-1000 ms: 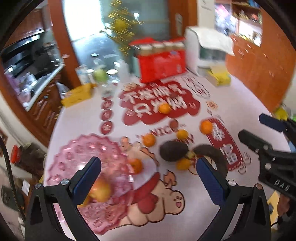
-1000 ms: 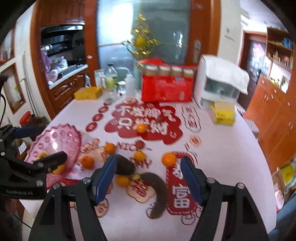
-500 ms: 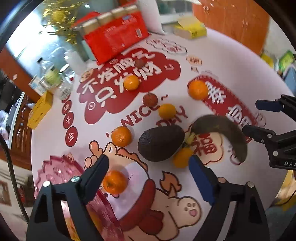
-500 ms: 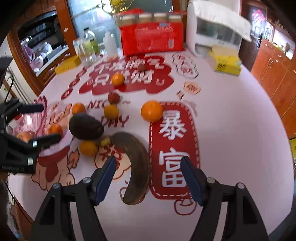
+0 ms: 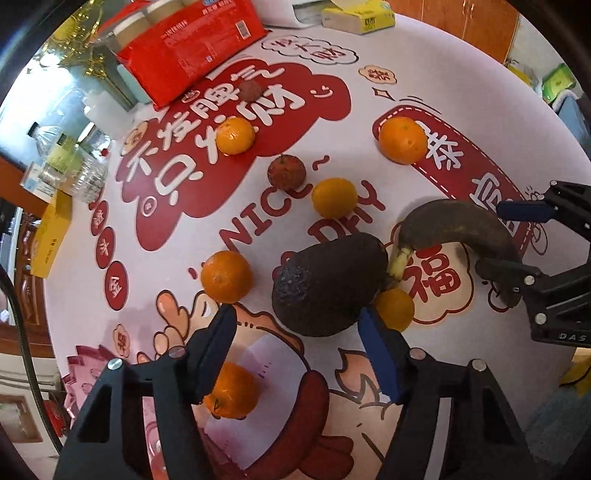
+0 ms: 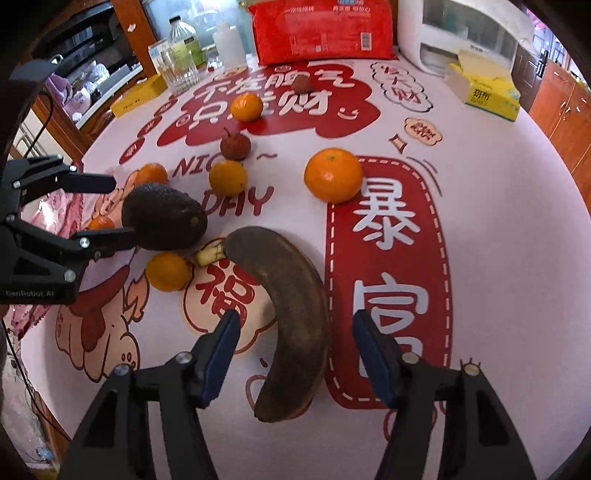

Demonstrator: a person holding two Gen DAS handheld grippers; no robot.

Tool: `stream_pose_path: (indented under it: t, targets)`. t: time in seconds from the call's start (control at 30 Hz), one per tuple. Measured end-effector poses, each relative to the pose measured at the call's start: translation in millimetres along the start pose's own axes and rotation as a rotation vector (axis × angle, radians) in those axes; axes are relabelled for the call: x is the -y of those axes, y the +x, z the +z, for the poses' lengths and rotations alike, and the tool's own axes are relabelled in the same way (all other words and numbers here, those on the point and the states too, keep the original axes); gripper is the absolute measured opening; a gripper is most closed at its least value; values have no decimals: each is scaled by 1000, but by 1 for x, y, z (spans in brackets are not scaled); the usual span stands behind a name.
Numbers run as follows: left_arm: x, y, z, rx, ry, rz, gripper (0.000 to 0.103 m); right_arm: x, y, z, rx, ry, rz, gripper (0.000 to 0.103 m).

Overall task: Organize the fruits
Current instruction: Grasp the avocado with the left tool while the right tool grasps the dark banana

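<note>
A dark avocado (image 5: 325, 284) lies on the printed tablecloth, and my left gripper (image 5: 297, 321) hangs over it, pointing steeply down. Its jaws are closing with the avocado between the fingertips, and the pads stand clear of the skin. A blackened banana (image 6: 291, 314) lies beside it, stem toward the avocado (image 6: 164, 218). My right gripper (image 6: 295, 321) straddles the banana's lower half; its jaws are closing too, with gaps on both sides. Several oranges, such as the large one (image 6: 332, 175), and a small dark red fruit (image 5: 286, 173) are scattered around. One orange (image 5: 231, 395) sits partly behind my left finger.
A pink scalloped plate (image 6: 55, 206) lies at the table's left edge. At the far side stand a red package (image 6: 321, 29), bottles and a glass (image 6: 179, 62), a white appliance (image 6: 461, 33) and a yellow tissue box (image 6: 484, 92). A yellow box (image 5: 51, 236) lies at the left.
Both grippers have come down close to the table and their jaws have narrowed. The left view swung from the pink plate to the avocado; the right one settled over the banana.
</note>
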State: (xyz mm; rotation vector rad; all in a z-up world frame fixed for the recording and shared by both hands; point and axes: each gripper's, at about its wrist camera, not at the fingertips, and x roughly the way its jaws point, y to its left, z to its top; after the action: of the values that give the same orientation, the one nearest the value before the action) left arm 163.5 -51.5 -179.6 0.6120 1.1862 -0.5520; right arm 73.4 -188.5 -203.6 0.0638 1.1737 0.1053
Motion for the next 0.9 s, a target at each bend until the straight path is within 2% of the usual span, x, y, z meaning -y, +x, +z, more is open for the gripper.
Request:
stream_pose_path:
  t: [0.13, 0.33, 0.5, 0.53, 0.73, 0.9]
  targets:
    - [-1, 3, 4, 0, 5, -34, 67, 0, 11, 1, -34, 9, 1, 47]
    - [2, 10, 11, -11, 15, -93, 67, -2, 14, 7, -25, -11, -39, 34]
    - [5, 21, 14, -32, 14, -118, 62, -3, 14, 8, -24, -21, -40, 33]
    - [4, 21, 15, -32, 3, -131, 58, -4, 14, 8, -24, -23, -40, 33]
    - [-4, 26, 14, -35, -73, -165, 58, -5, 15, 6, -20, -41, -56, 33]
    - [-14, 31, 11, -49, -178, -210, 58, -8, 15, 4, -12, -61, -80, 32]
